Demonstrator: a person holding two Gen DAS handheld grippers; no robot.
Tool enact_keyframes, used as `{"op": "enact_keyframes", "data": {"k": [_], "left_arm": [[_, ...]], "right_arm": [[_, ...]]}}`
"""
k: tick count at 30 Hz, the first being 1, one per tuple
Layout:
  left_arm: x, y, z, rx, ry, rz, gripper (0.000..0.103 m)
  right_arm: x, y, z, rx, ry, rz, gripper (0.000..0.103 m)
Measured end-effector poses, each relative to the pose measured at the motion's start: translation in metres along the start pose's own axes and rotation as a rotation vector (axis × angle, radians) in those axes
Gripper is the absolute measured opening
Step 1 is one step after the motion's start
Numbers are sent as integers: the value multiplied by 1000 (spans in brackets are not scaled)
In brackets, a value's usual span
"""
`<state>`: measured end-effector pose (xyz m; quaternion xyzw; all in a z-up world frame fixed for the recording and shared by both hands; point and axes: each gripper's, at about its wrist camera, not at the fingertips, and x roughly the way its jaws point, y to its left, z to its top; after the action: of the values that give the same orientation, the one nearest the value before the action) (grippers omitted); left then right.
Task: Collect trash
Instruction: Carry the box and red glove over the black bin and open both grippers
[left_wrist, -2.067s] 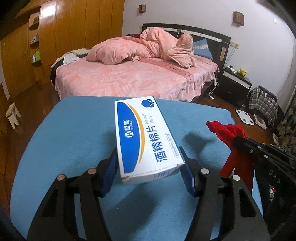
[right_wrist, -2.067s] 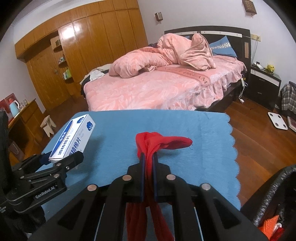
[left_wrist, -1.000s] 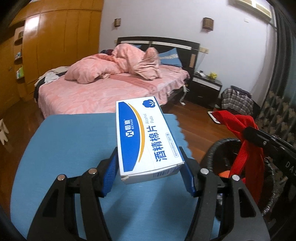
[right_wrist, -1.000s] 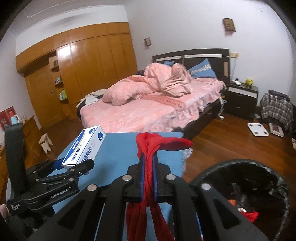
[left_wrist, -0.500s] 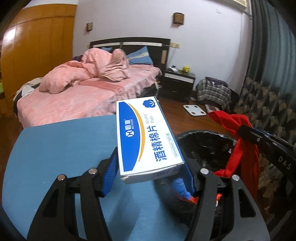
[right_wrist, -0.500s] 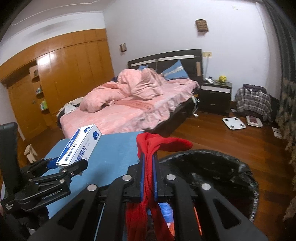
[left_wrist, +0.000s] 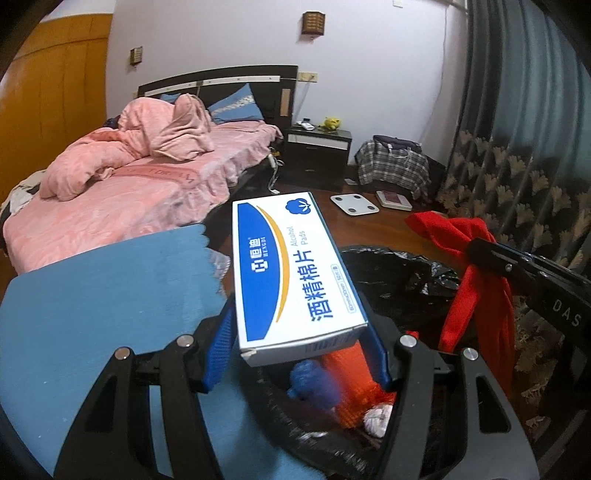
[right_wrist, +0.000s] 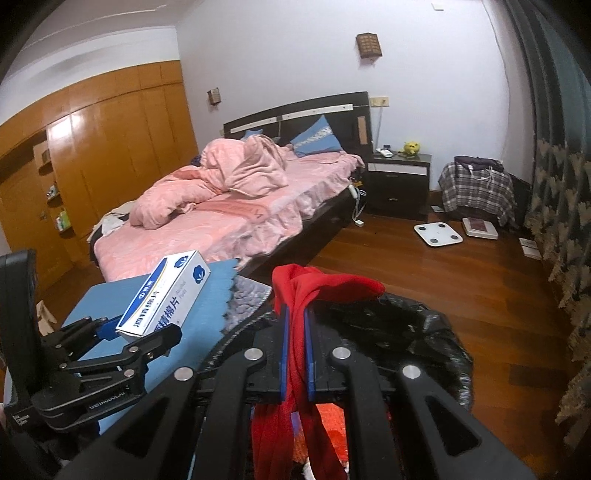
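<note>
**Both loads over the bin mouth**

Left gripper (left_wrist: 301, 354) jaws clamp the alcohol-pad box (left_wrist: 291, 273), long axis pointing away, above the bin (left_wrist: 391, 273) near rim. Right gripper (right_wrist: 295, 354) jaws pinch the red cloth (right_wrist: 314, 291), dangling over the opening, bench (left_wrist: 92, 295) to the left.

Black hand-held gripper (left_wrist: 299, 354) w/ blue pads, silver screws, white lettering.

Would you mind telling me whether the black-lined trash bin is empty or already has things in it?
Not empty. Inside the trash bin, below the alcohol pads box, lie an orange mesh piece, something blue and a white wad. How full cannot be told.
</note>
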<state>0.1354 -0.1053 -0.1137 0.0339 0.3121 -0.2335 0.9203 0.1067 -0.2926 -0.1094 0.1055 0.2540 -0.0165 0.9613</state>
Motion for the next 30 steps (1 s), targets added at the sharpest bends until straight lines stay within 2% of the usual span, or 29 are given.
{"op": "enact_keyframes", "data": {"k": [11,17,18,20,22,26,27,30], "left_arm": [[43,-26,2,52,38,-112,59],[60,-28,2,45,74,-133,58],[61,-29,1,44,76,-131,60],[61,-28,0,40,69,-130,70],[59,-25,0,34,63,-127,74],[51,-17,0,18,52,-107,78],[48,-15,1,17,48,-102,79],[35,-6,2,9,27,-71,86]], "right_arm": [[19,-30,-3,11,46,-34,7],[29,-39,-3,14,60,-36,10],[30,-40,-4,19,64,-44,13],[33,-42,-5,27,76,-47,23],[33,-44,-8,34,82,-61,49],[31,-50,-14,64,91,-77,62],[28,-50,-15,68,86,-83,71],[19,-48,-15,67,69,-100,86]]}}
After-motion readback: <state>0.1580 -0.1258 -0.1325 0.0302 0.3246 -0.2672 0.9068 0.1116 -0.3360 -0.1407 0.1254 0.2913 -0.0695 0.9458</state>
